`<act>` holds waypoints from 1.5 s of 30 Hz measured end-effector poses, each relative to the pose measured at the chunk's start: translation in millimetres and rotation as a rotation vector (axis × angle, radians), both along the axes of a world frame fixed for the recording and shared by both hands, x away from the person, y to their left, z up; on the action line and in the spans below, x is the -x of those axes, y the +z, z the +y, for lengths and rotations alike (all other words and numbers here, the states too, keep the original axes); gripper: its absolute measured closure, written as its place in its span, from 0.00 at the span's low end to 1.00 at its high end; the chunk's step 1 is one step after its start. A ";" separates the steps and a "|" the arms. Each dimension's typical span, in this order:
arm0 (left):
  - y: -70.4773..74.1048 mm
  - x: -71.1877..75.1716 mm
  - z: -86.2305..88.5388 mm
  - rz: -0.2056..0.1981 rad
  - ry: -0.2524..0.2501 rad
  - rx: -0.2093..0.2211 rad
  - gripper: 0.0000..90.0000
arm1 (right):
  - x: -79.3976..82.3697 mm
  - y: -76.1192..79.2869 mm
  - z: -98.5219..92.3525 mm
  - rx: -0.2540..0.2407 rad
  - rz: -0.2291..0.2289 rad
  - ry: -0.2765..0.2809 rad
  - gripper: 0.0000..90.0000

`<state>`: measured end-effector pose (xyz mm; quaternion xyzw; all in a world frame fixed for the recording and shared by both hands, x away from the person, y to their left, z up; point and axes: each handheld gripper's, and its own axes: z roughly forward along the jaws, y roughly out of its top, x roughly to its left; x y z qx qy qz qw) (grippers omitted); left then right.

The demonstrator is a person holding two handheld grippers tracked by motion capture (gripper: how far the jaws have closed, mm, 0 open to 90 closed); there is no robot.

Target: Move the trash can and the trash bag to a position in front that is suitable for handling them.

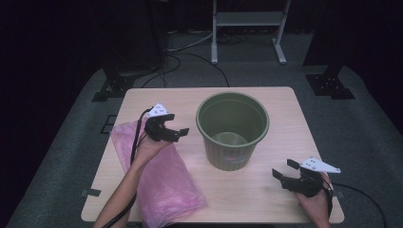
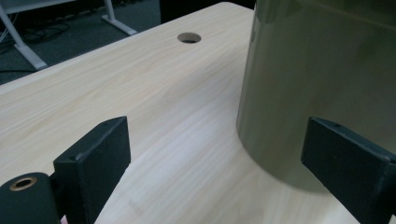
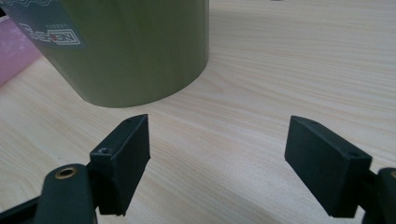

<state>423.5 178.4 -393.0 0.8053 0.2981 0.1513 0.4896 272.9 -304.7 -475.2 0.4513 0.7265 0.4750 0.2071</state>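
Observation:
An olive-green plastic bin (image 1: 232,129) stands upright and empty in the middle of the wooden table (image 1: 147,97). A pink plastic bag (image 1: 164,180) lies flat on the table's left side. My left gripper (image 1: 174,126) hovers open above the bag's far end, left of the bin; its jaws frame the bin's wall (image 2: 317,79). Near the table's front right corner my right gripper (image 1: 284,170) is open, pointing toward the bin's base (image 3: 135,51), with a strip of the pink bag (image 3: 16,49) at the far left.
A round cable hole (image 2: 189,38) sits in the tabletop beyond the bin. Grey carpet surrounds the table, with a white frame stand (image 1: 247,28) and black stand feet (image 1: 111,85) behind it. Bare wood lies between the bin and the right gripper.

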 end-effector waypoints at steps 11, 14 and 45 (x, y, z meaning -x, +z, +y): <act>-9.9 33.1 67.4 0.044 -0.048 -0.090 0.08 | -0.4 -1.7 8.0 0.009 0.010 0.043 0.25; -14.1 37.7 74.0 0.051 -0.055 -0.112 0.08 | -0.9 -2.1 9.7 0.010 0.013 0.050 0.25; -57.5 55.0 93.3 0.142 -0.170 -0.228 0.12 | 1.0 -2.8 19.1 0.037 0.016 0.106 0.25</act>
